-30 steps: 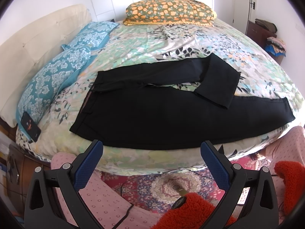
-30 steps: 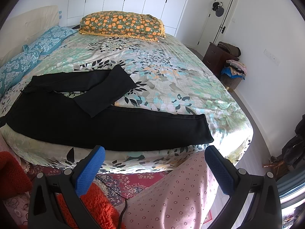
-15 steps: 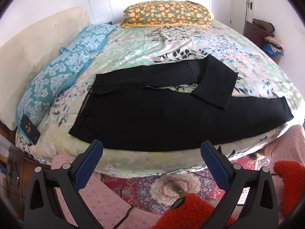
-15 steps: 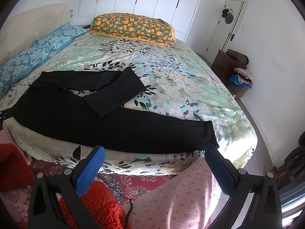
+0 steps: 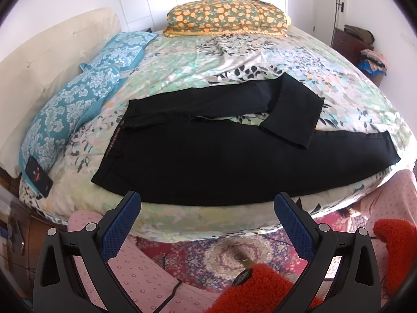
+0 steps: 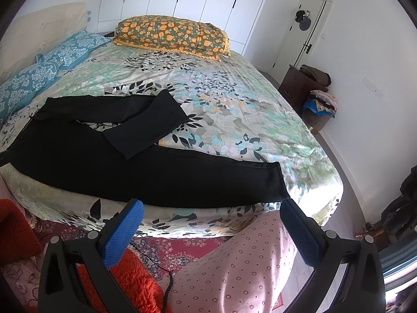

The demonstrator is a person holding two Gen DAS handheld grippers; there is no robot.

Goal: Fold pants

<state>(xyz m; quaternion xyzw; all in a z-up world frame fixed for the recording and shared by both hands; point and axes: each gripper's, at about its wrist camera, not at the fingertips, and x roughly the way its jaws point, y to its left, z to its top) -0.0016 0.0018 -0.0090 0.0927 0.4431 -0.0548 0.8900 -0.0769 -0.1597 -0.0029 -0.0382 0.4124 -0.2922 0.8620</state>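
left gripper (image 5: 207, 203) nearer pants (image 5: 208, 161) | right gripper (image 6: 211, 211) nearer, tilted down

A folded orange-flowered quilt (image 6: 170, 36) is lying at the bed's (image 6: 234, 99) far edge; blue pillows (image 5: 78, 99) are lining its left edge, a phone (image 5: 39, 176) sitting at the near-left corner.

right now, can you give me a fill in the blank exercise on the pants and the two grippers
1. The black pants lie spread on the ____.
2. The far pant leg is bent back so its end rests on the ____ leg.
3. The left gripper and right gripper both have their jaws ____.
4. The orange-flowered folded quilt sits at the bed's far edge, ____ the pants.

Missing words: bed; other (near); open; beyond
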